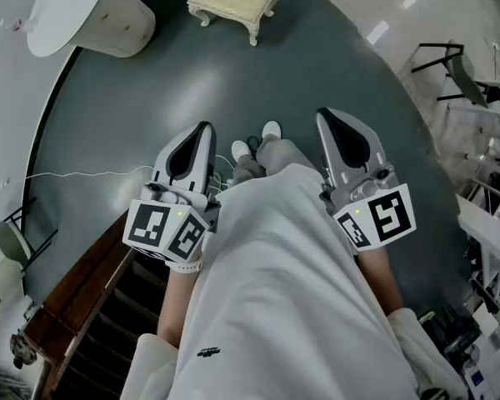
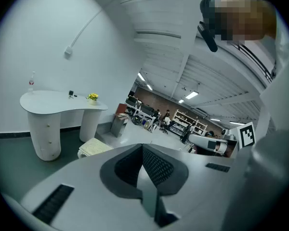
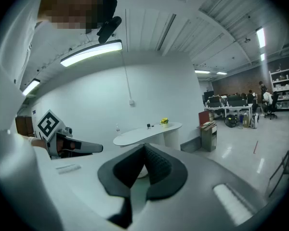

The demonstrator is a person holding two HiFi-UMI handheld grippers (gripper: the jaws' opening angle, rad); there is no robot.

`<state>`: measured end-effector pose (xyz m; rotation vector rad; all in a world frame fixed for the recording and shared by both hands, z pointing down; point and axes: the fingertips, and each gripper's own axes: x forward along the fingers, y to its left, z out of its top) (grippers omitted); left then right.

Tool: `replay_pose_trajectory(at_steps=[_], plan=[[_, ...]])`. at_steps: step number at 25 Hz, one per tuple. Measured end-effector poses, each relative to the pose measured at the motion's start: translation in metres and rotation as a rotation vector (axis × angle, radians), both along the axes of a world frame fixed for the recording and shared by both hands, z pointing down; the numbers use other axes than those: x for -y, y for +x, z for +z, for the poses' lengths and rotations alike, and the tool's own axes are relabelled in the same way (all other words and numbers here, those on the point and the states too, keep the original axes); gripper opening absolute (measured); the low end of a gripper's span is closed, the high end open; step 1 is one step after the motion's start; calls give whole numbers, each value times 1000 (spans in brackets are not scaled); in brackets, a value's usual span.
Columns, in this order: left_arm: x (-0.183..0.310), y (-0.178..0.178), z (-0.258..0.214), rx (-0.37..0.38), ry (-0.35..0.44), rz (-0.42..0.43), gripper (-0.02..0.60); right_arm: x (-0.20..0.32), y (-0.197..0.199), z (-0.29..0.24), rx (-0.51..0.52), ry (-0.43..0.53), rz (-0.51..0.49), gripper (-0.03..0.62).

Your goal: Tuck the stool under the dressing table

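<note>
A cream cushioned stool [image 1: 233, 2] with white carved legs stands on the dark floor at the top of the head view, apart from the white dressing table [image 1: 75, 11] at the upper left. In the left gripper view the stool [image 2: 94, 148] sits to the right of the dressing table [image 2: 62, 105]. The right gripper view shows the dressing table [image 3: 147, 134] ahead by the wall. My left gripper [image 1: 202, 128] and right gripper [image 1: 323, 115] are both shut and empty, held close to my body, far from the stool.
A wooden staircase rail [image 1: 75, 307] lies at the lower left. A white cable [image 1: 75, 175] runs across the floor. Black chairs and metal frames [image 1: 454, 65] stand at the right. A grey bin [image 3: 208, 134] stands right of the table.
</note>
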<state>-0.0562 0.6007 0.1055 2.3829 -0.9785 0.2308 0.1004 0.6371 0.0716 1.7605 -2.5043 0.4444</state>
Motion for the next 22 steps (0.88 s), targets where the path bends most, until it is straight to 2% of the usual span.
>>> replay_pose_trajectory(at_steps=[5,10,15,22], plan=[[1,14,-10,5,0,-31,9,7,10,0,14,-15,-35,11],[7,31,-21,10,14,-37,9,19,23,-10,116,1,-56,11],[17,49,-25,25,34,-20,9,30,40,-9,74,15,-65,11],[44,79,-25,68,49,2,9,48,79,1,110,18,-34,11]])
